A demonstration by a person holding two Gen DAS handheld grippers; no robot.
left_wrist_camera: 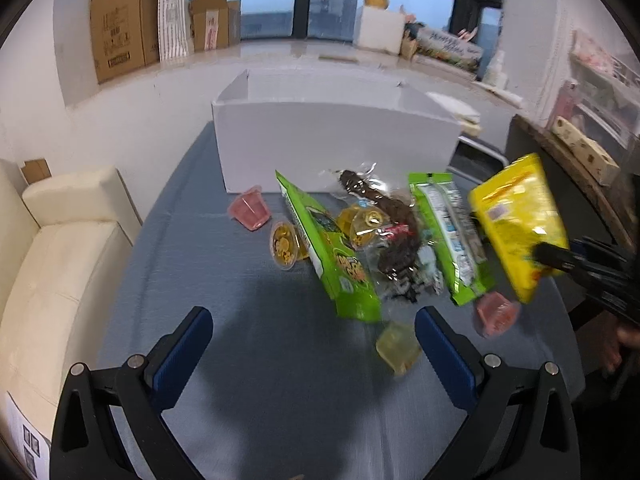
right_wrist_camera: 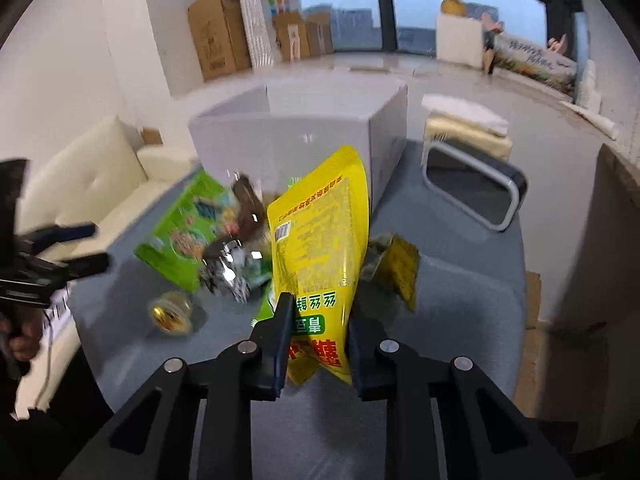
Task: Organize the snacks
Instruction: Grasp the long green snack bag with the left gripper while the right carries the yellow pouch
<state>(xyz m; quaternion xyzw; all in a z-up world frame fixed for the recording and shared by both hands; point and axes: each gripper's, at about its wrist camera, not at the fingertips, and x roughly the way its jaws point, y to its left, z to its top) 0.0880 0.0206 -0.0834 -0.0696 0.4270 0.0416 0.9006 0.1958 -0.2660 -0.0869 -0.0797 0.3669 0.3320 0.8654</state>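
Note:
My right gripper is shut on the lower end of a yellow snack pouch, which hangs lifted above the grey table; the same yellow pouch shows at the right of the left wrist view. My left gripper stands open above the table, nothing between its blue pads, just short of a green snack bag. Beyond lie a clear bag of dark snacks, a second green packet, jelly cups pink, orange and pale yellow. An open white box stands behind them.
A cream sofa lies left of the table. A grey-framed bin sits right of the white box. Cardboard boxes line the window sill. A small yellow packet lies beside the lifted pouch. A hand holds the left gripper.

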